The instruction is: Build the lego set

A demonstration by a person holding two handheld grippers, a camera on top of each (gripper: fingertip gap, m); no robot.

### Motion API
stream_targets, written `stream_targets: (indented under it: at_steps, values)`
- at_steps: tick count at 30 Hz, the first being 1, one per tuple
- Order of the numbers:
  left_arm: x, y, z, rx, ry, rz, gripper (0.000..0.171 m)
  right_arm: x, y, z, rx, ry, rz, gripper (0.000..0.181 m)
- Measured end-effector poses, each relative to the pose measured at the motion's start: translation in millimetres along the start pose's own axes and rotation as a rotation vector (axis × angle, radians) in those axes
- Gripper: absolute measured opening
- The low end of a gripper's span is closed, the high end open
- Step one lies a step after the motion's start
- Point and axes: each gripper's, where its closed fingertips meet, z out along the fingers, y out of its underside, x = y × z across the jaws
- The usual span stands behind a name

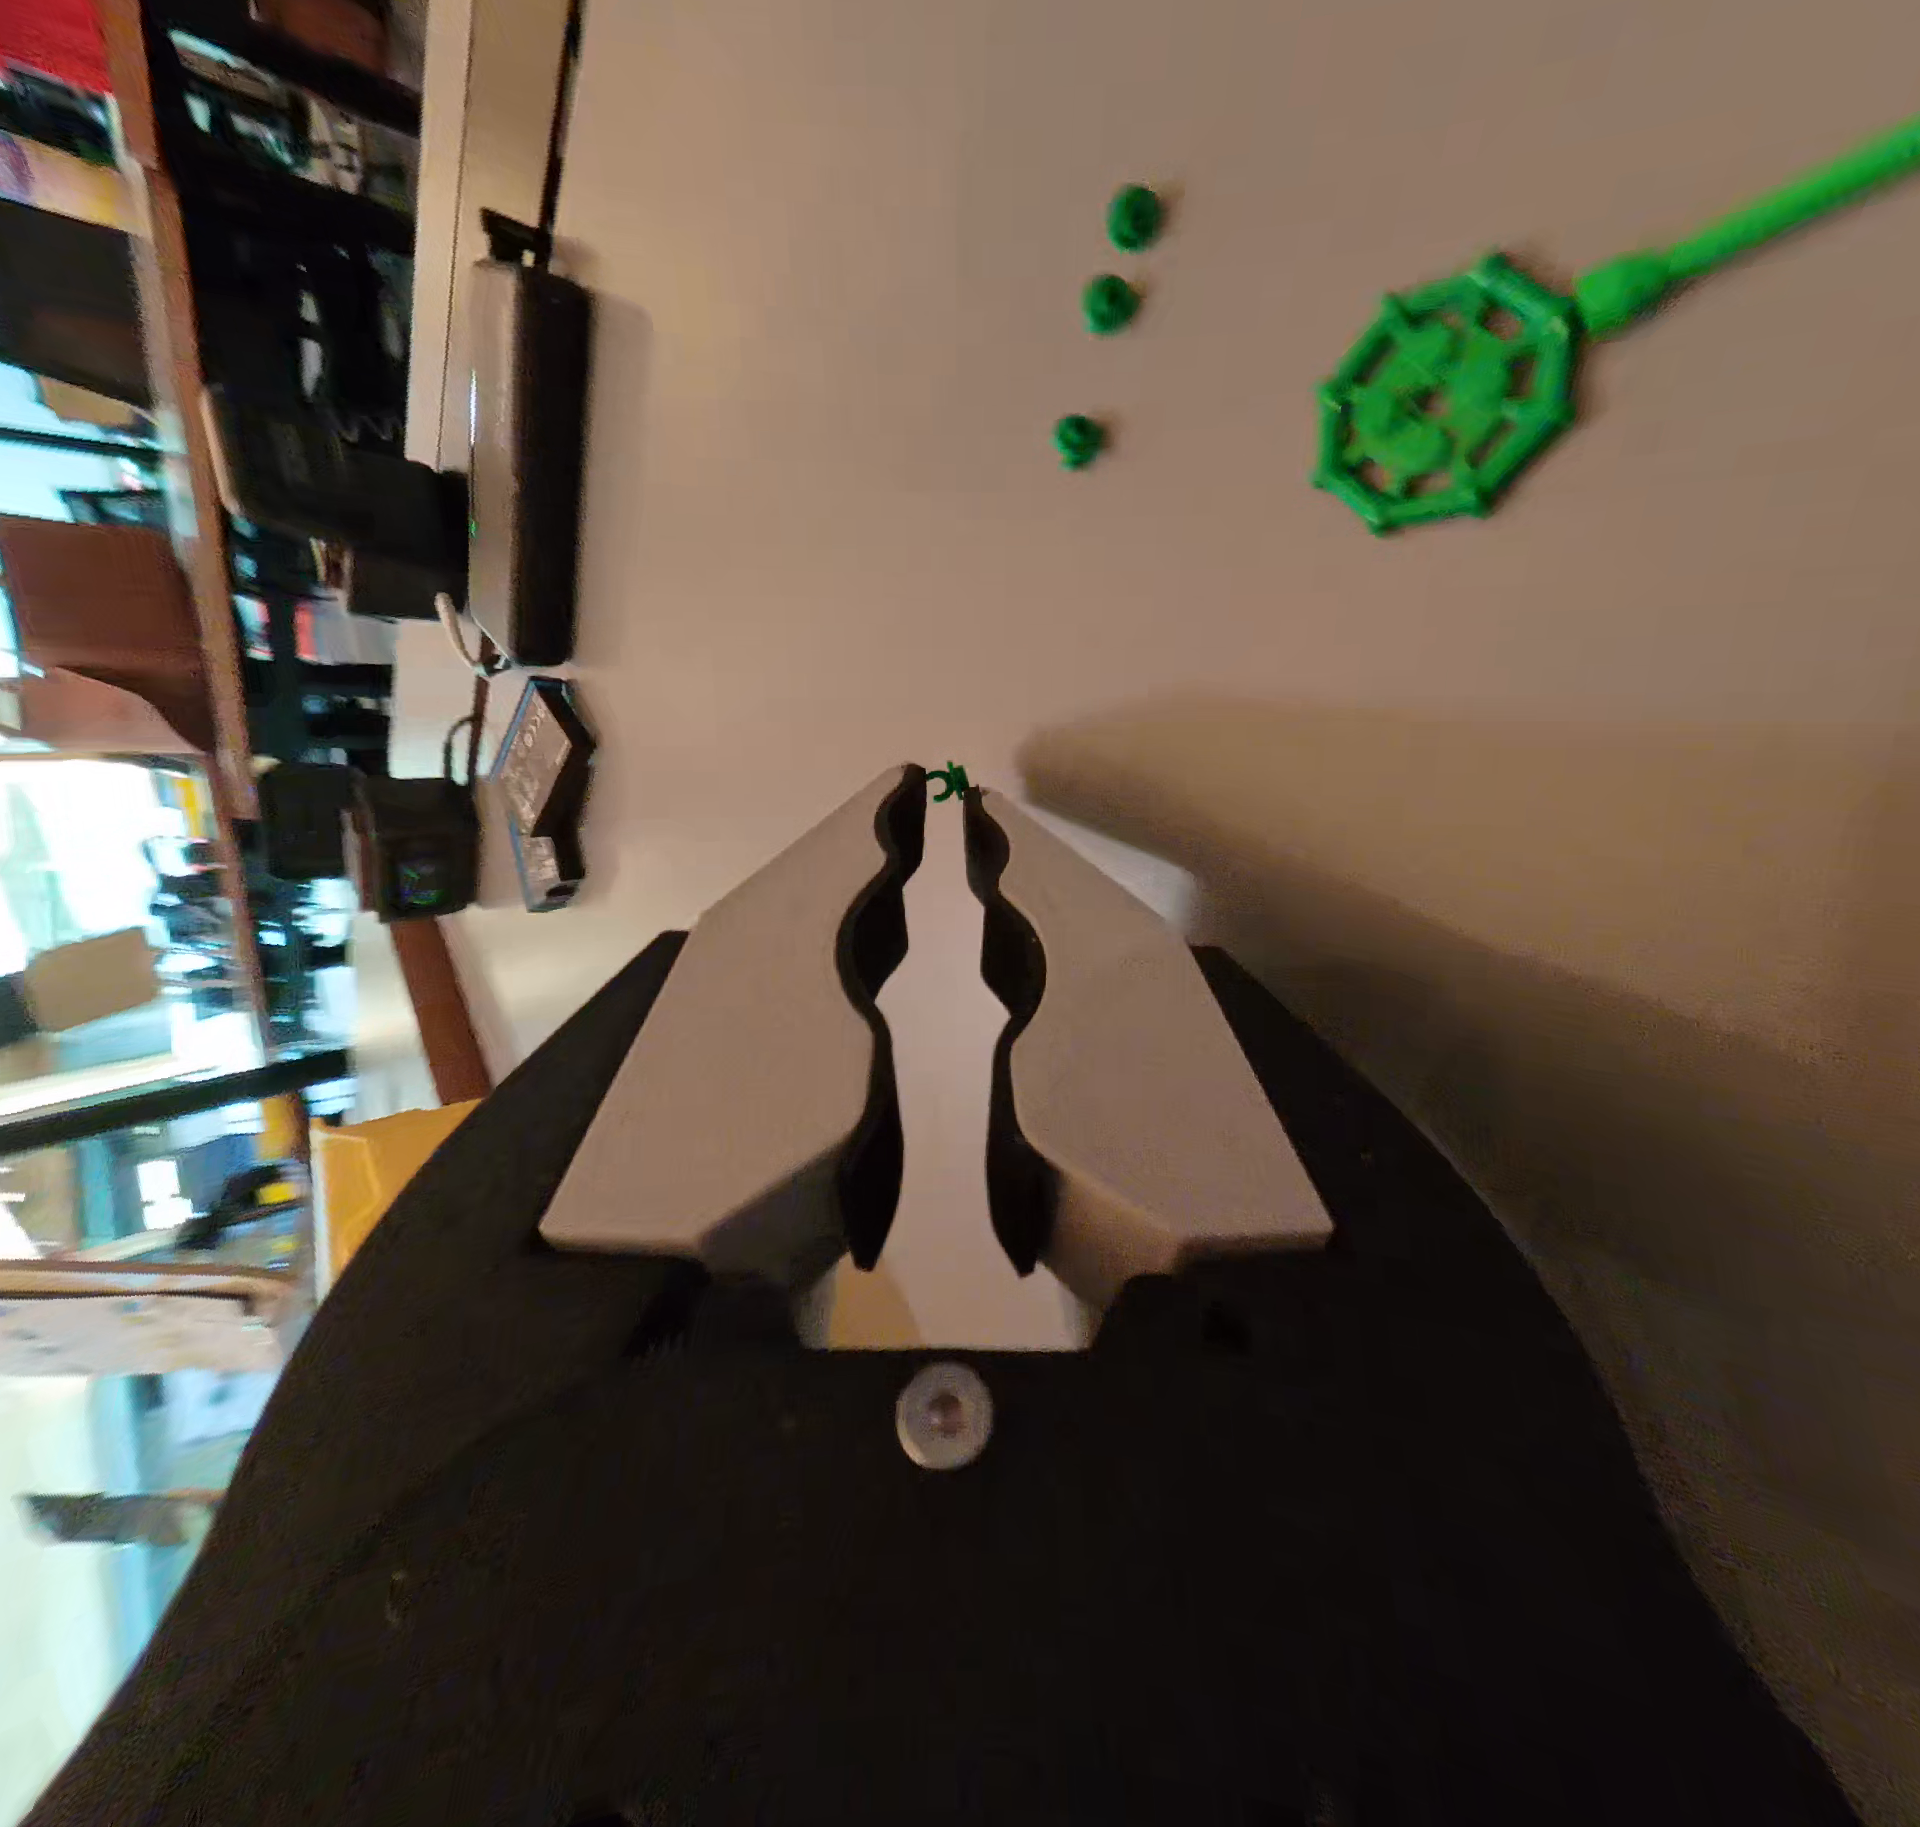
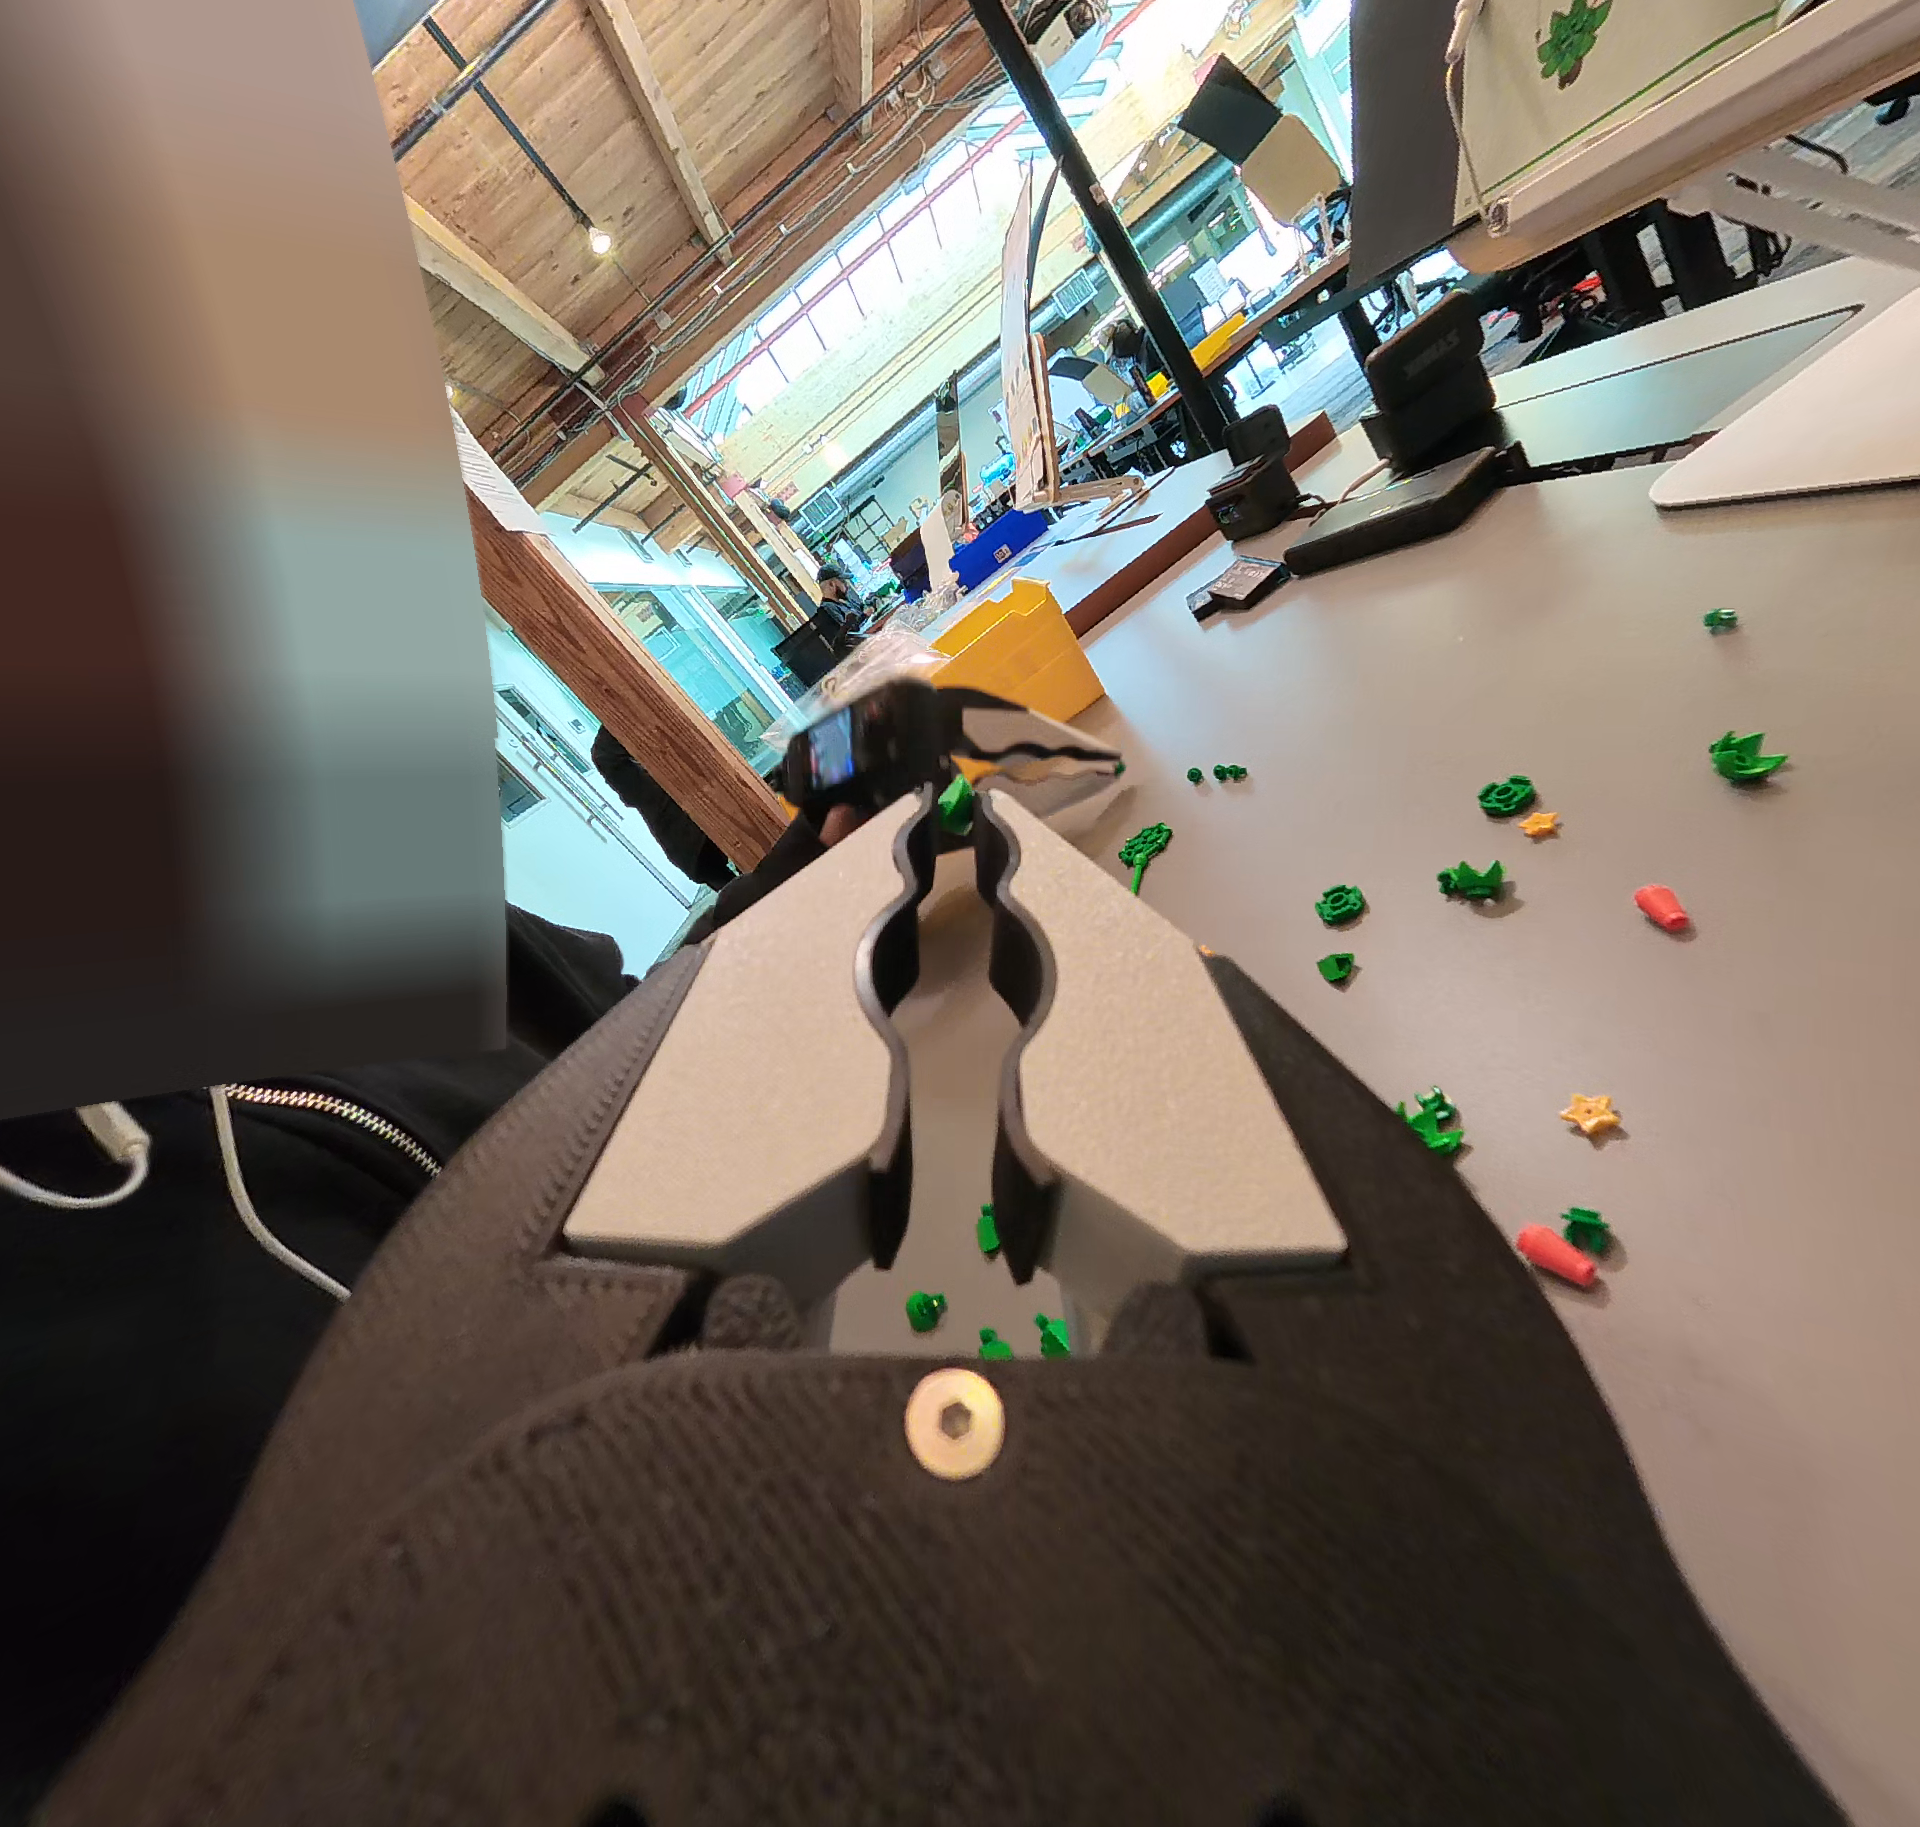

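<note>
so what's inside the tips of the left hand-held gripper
A tiny green clip piece is pinched at the very tips of the left hand-held gripper. Only its small C-shaped end pokes out; the rest is covered by the fingers, so its full shape can't be seen.

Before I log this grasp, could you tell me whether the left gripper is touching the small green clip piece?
Touching: in the left wrist view, the left gripper pinches the small green clip piece between its fingertips.

The left wrist view, rolled sideways, looks close along the bench; green web piece at 2 o'clock. The right wrist view looks low across the same bench; it shares that web piece.
</note>
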Motion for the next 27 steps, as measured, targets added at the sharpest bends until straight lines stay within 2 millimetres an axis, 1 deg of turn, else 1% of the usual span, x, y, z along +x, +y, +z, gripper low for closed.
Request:
stream_targets:
  at_steps: [2,4,6,8,10,18,20,24,27]
  values:
    - [9.7,-0.2,-0.7,-0.006,-0.014,0.056,0.003,0.2,0.6,0.4,-0.002,0.0,0.001,0.004]
    - [15.0,-3.9,-5.8,0.028,0.009,0.049,0.003,1.1,1.2,0.5,-0.003,0.002,0.003,0.004]
    - [20.9,-7.0,-11.8,0.061,0.093,-0.032,0.005,2.3,1.4,0.4,-0.003,0.003,0.009,0.004]
    - [24.0,-9.4,-17.7,0.095,0.172,-0.114,0.013,3.2,1.4,0.2,-0.001,0.002,0.015,0.004]
    - [26.4,-10.1,-21.7,0.12,0.242,-0.183,0.018,3.0,1.3,0.3,0.0,0.0,0.017,0.004]
    - [27.8,-20.3,-29.4,0.23,0.436,-0.415,0.02,3.5,0.8,-0.1,0.002,0.004,0.015,0.004]
    - [28.0,-22.9,-28.8,0.234,0.446,-0.431,0.019,3.8,0.6,-0.3,0.004,0.004,0.017,0.004]
    - [32.1,-22.4,-22.0,0.198,0.438,-0.404,0.011,3.7,0.8,0.0,0.002,0.003,0.017,0.004]
    - [32.4,-23.5,-17.2,0.196,0.443,-0.425,0.009,3.5,0.7,-0.1,0.003,0.002,0.017,0.004]
